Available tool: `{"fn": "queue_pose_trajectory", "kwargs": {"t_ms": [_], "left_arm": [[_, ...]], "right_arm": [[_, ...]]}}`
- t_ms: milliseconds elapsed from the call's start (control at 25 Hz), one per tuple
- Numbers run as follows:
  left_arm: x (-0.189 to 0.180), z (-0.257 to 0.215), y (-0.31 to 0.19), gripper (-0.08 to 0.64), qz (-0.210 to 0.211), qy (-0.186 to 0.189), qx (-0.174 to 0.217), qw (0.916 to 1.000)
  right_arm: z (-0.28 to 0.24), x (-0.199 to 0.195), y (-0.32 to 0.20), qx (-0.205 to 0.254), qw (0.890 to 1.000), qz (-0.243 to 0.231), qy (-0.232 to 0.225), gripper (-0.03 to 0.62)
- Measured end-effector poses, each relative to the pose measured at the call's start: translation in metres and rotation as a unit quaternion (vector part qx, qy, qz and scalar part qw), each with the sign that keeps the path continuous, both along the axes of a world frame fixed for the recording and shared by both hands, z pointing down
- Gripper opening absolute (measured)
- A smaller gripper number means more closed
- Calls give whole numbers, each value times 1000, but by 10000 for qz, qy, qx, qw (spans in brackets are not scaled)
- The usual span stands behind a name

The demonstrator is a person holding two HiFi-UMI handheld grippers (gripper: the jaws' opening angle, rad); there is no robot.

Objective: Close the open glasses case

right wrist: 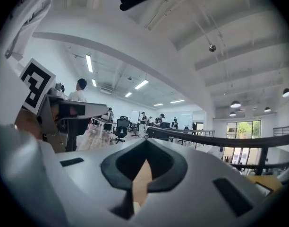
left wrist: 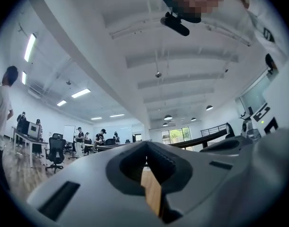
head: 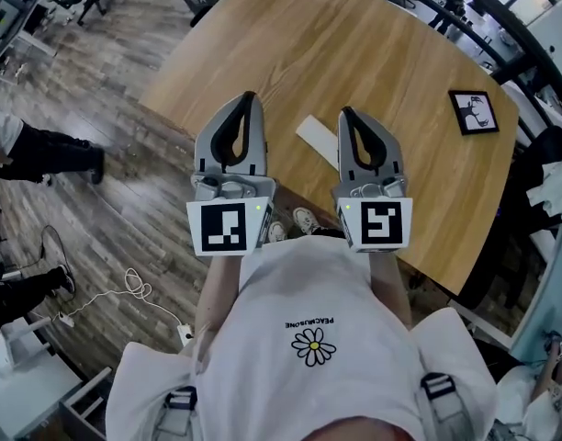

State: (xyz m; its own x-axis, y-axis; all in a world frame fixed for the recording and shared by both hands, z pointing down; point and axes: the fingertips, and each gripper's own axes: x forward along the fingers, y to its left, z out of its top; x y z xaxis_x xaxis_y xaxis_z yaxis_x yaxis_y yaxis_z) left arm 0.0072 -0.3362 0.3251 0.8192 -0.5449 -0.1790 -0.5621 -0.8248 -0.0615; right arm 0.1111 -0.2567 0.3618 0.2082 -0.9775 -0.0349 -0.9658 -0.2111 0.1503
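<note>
I had both tools shut and empty. On the left gripper and the right gripper the grey plastic jaws, lined with dark ribbed pads, met at the tips. The slim white rectangular glasses case lay flat on the round, pale wood-grain table, below and between them. It sat closer to the right gripper, with its long axis slanting across their pointing line. I couldn't tell whether its lid was down.
</note>
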Motion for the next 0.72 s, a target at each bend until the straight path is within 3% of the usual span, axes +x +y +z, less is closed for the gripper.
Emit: {"fn": "queue_pose_trajectory", "kwargs": {"t_ms": [280,720], "left_arm": [[-8,6,-13,17,-295,13,-235,9993],[-3,6,-11,17,-196,23,-230,9995]], "right_arm": [[-3,5,-4,34,10000,-22,70,8],[3,16,-3,2,10000,8,-9,8]]}}
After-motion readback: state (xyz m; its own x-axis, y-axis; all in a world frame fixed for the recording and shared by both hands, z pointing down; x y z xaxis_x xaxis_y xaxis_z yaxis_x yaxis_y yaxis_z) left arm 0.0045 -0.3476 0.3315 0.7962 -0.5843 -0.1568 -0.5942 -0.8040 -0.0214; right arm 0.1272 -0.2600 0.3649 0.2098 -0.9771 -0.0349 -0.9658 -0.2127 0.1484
